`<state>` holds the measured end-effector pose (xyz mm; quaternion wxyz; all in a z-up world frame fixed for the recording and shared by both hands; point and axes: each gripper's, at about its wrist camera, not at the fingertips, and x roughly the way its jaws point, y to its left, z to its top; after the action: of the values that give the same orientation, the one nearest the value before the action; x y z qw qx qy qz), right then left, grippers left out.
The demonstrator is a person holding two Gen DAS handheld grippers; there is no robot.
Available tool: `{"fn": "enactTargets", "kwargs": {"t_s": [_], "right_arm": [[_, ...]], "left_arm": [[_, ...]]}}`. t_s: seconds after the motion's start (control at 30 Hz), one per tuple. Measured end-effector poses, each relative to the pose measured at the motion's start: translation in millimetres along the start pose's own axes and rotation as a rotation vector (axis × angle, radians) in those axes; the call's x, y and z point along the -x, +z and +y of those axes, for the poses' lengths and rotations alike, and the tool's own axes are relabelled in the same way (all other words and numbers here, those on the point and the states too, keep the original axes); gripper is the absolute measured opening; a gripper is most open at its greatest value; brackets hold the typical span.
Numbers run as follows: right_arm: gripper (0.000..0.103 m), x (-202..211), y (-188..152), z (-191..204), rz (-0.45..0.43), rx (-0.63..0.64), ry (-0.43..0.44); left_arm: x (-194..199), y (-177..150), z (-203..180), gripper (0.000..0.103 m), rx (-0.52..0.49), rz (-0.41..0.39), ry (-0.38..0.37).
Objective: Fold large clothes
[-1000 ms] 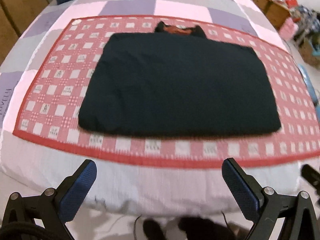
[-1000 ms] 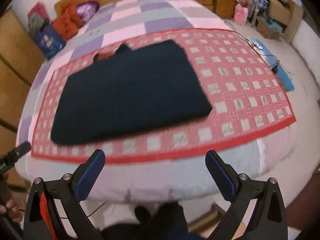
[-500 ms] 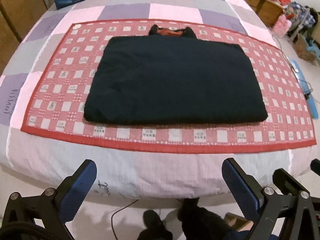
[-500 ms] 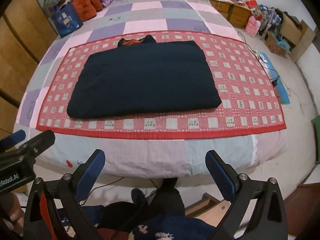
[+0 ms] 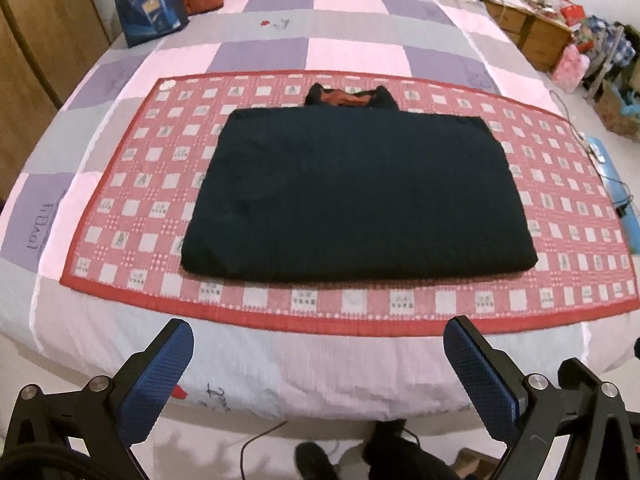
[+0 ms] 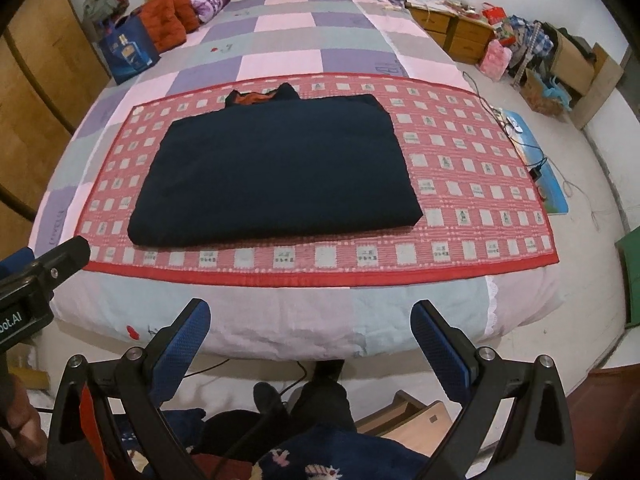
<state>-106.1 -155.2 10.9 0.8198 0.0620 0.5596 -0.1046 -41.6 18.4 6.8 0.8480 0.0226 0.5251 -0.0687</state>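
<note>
Grippers [image 5: 318, 354] drawn back, garment [image 5: 356, 196] folded

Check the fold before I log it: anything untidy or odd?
Only the collar: its orange-lined neck sticks out past the far edge of the folded dark garment. Otherwise it lies flat and square on the red checked mat.

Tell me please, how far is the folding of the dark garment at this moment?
Done, by the look of it: the dark garment lies as a neat rectangle on the red checked mat, only its collar showing at the far edge. In hand: nothing. The left claw and the right claw are both open and empty, back off the bed's near edge. Left: perhaps one more fold, if a smaller bundle is wanted.
</note>
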Motion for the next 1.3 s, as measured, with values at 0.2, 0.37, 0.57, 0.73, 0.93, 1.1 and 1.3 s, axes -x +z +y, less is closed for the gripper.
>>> {"fn": "enactTargets", "kwargs": {"t_s": [0.2,0.37,0.57,0.73,0.93,1.1,1.3], "right_arm": [[0.102,-1,6,1,0.002,0.003,0.000],[0.102,-5,11,-2,0.014,0.010,0.005],[0.102,-11,14,-5,0.026,0.011,0.014],[0.102,-12,15,-5,0.023,0.009,0.009],[0.102,-13,15,-8,0.024,0.012,0.010],[0.102,-16,18,-9,0.021,0.011,0.011],[0.102,-16,19,-9,0.021,0.011,0.013]], "left_arm": [[-3,6,-9,0.103,-0.013,0.004,-0.002],[-7,8,-16,0.103,-0.027,0.021,0.001],[-11,11,-22,0.103,-0.043,0.030,0.004],[-13,14,-25,0.103,-0.047,0.025,0.004],[-13,16,-27,0.103,-0.048,0.026,0.003],[-13,18,-29,0.103,-0.059,0.016,0.007],[-14,22,-28,0.103,-0.070,0.011,0.004]]}}
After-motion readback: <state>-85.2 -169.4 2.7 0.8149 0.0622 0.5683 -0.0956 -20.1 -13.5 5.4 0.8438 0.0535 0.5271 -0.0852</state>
